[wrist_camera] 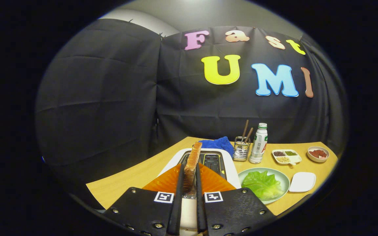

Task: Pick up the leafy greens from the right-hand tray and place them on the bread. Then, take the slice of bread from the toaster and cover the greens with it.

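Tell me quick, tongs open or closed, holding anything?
Tongs: closed on the bread slice, held upright above the toaster.

toast slice [192, 164]: golden-brown crust, held edge-on btw gripper [189, 183] fingers, both pressing it. toaster [230, 167]: white body, dark slots. lettuce [262, 185]: bright green, on pale green plate [282, 177]. table [133, 178]: light wood grain. cloth [218, 143]: blue. bottle [259, 144]: white w/ green cap. small bowl [318, 154]: white, reddish-brown contents. square dish [302, 182]: plain white. wire holder [241, 149]: silver, w/ brown sticks.
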Motion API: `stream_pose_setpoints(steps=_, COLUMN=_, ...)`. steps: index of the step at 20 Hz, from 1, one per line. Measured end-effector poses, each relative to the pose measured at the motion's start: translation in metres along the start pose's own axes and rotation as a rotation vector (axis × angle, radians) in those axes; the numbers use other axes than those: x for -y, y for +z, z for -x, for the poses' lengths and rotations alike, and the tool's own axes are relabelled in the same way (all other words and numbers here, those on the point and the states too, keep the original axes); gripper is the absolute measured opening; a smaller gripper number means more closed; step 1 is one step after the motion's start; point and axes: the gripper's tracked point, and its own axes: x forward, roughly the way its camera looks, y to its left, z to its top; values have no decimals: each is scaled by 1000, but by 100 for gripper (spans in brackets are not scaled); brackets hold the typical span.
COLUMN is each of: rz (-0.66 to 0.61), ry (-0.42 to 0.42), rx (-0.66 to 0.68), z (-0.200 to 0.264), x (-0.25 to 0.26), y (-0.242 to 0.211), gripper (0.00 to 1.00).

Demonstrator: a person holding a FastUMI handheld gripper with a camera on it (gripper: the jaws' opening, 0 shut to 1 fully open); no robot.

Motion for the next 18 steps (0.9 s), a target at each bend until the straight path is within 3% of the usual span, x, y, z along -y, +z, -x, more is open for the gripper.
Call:
stream_pose_setpoints(steps=1, rz=-9, ry=12, rx=1, z=-5, x=-4, y=-3, gripper=12)
stream_pose_setpoints(steps=4, rz=-14, ry=7, rx=10, z=5, x=1, y=2, gripper=11)
stream_pose_setpoints(steps=5, rz=-20, ry=23, rx=11, z=-5, x=-2, y=2, gripper=3)
stream_pose_setpoints(steps=18, rz=-93, ry=84, rx=77, z=26, x=8, y=64, gripper=2)
